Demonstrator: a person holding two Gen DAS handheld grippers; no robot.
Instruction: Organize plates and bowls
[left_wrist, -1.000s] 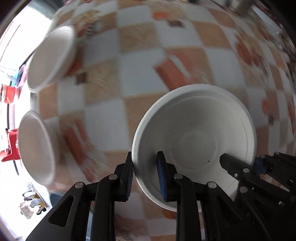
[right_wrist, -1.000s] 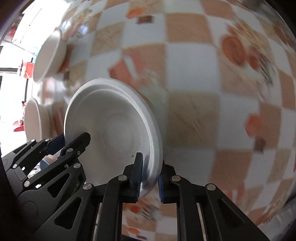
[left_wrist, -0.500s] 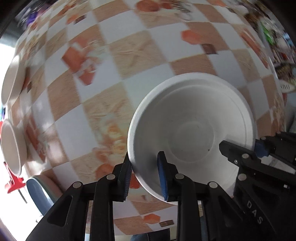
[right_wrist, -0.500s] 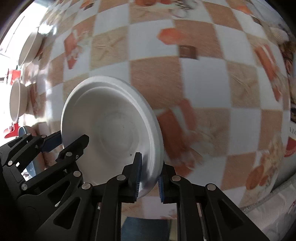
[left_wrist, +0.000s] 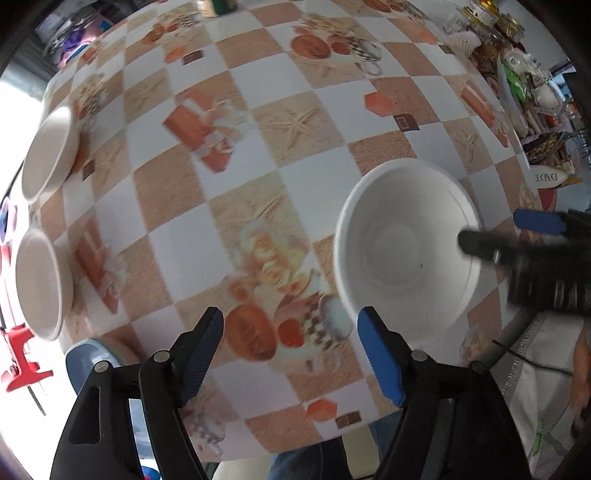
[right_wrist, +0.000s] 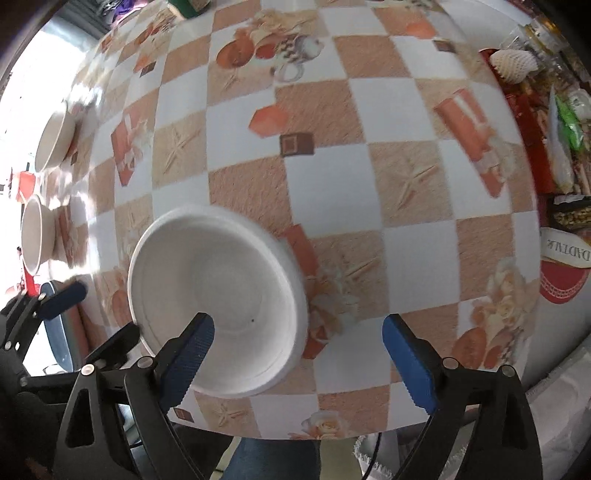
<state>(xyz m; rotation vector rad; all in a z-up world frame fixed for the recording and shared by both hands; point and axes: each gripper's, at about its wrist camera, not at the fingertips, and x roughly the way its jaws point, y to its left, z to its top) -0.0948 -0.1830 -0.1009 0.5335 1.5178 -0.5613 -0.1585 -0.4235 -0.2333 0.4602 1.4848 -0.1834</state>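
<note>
Surface: a table (left_wrist: 303, 192) under a checkered oilcloth, white and tan squares with printed starfish, gift boxes and pastries. Clutter of jars and packets along the upper right edge in both views, too small to identify.

White bowl (left_wrist: 406, 251), right of centre in the left wrist view, sits upright on the cloth near the table's near edge. Inside is empty apart from one tiny dark speck. The same bowl (right_wrist: 218, 302) appears lower left of centre in the right wrist view.

Left gripper (left_wrist: 291, 339): jaws spread, having just been opening. Nothing between them but tablecloth; the blue pad (left_wrist: 376, 354) lies just beside the bowl's lower rim, contact not determinable.

Right gripper (right_wrist: 295, 350): jaws also spread wide, just been opening. The dark left finger (right_wrist: 188, 347) overlaps the bowl's lower interior in the picture; the blue right finger stands clear of the bowl over the cloth. No pinch on the rim.

Two more white bowls at the left edge of the left wrist view: upper one (left_wrist: 48, 151) and lower one (left_wrist: 37, 280), both standing on the table, well apart from the first bowl. Contents not visible at that angle.

Person's blue trousers (right_wrist: 273, 461) at bottom centre below the table edge.
</note>
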